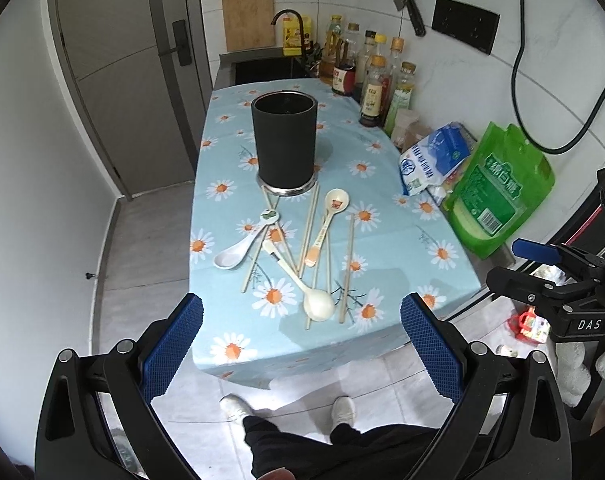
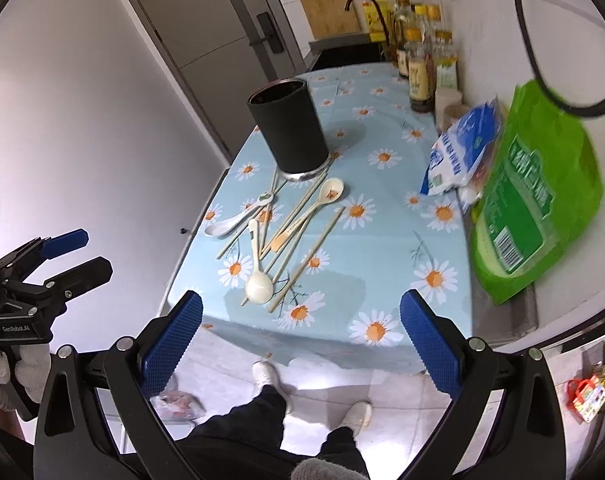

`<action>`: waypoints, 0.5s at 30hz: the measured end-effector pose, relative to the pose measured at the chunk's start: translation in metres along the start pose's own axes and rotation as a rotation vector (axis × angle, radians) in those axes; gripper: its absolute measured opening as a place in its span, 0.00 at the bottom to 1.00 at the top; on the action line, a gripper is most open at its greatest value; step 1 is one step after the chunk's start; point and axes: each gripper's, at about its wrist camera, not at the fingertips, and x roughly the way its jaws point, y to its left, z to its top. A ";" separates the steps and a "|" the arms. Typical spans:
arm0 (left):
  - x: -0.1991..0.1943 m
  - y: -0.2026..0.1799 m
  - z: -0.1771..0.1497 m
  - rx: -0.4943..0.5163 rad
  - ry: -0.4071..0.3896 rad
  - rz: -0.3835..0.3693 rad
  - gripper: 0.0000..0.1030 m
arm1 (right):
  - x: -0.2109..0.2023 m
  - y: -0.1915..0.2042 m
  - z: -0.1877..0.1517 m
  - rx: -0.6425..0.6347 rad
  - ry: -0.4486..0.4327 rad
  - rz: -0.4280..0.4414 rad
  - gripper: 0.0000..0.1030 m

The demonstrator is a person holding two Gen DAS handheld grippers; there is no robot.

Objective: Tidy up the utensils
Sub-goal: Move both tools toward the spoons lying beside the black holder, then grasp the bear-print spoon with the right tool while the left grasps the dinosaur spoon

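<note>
A black cylindrical utensil holder (image 1: pixel 283 140) (image 2: pixel 286 126) stands upright on the daisy tablecloth (image 1: pixel 386 240) (image 2: pixel 386 240). In front of it lie three spoons among several loose wooden chopsticks (image 1: pixel 347 270) (image 2: pixel 307 256): a white soup spoon (image 1: pixel 238 250) (image 2: pixel 232 222), a cream spoon (image 1: pixel 302 288) (image 2: pixel 257 270) with its bowl near the table edge, and a long-handled spoon (image 1: pixel 326 222) (image 2: pixel 310 210). My left gripper (image 1: pixel 301 346) hangs open above the floor, short of the table's front edge. My right gripper (image 2: pixel 301 344) is open too, held back at a similar distance. Neither holds anything.
Along the right wall stand a green bag (image 1: pixel 498 196) (image 2: pixel 538 204), a blue and white bag (image 1: pixel 432 158) (image 2: pixel 460 148) and several sauce bottles (image 1: pixel 376 76) (image 2: pixel 420 56). A sink (image 1: pixel 262 68) lies behind the table. A person's legs and white shoes (image 1: pixel 342 410) (image 2: pixel 264 376) are below.
</note>
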 end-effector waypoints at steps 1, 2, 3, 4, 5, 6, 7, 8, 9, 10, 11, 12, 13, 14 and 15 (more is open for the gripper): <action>0.000 -0.001 0.001 0.003 0.004 0.004 0.94 | 0.004 -0.004 0.001 0.015 0.018 0.015 0.95; -0.001 -0.002 0.001 0.005 0.008 0.009 0.94 | 0.006 -0.007 0.001 0.027 0.025 0.023 0.95; -0.001 -0.001 0.002 0.007 0.014 0.015 0.94 | 0.008 -0.010 0.002 0.038 0.026 0.027 0.95; 0.000 -0.001 0.002 0.008 0.020 0.017 0.94 | 0.009 -0.011 0.002 0.041 0.023 0.024 0.95; 0.002 -0.001 0.003 0.009 0.028 0.020 0.94 | 0.010 -0.012 0.003 0.039 0.020 0.017 0.95; 0.004 0.001 0.003 0.011 0.038 0.026 0.94 | 0.012 -0.013 0.004 0.037 0.021 0.015 0.95; 0.006 0.001 0.003 0.014 0.043 0.025 0.94 | 0.014 -0.014 0.006 0.037 0.022 0.014 0.95; 0.009 0.002 0.004 0.027 0.053 0.019 0.94 | 0.016 -0.015 0.008 0.040 0.029 0.016 0.95; 0.012 0.002 0.005 0.043 0.062 0.017 0.94 | 0.019 -0.016 0.010 0.046 0.038 0.020 0.95; 0.015 0.002 0.006 0.056 0.068 0.017 0.94 | 0.023 -0.018 0.013 0.058 0.045 0.033 0.95; 0.019 0.003 0.007 0.067 0.077 0.013 0.94 | 0.025 -0.019 0.015 0.068 0.047 0.038 0.95; 0.023 0.005 0.009 0.073 0.092 0.001 0.94 | 0.028 -0.020 0.018 0.079 0.045 0.046 0.95; 0.027 0.008 0.012 0.068 0.102 -0.019 0.94 | 0.030 -0.021 0.020 0.092 0.038 0.052 0.95; 0.032 0.012 0.016 0.054 0.114 -0.054 0.94 | 0.033 -0.023 0.023 0.111 0.034 0.050 0.95; 0.035 0.014 0.018 0.046 0.122 -0.075 0.94 | 0.036 -0.026 0.025 0.133 0.031 0.057 0.95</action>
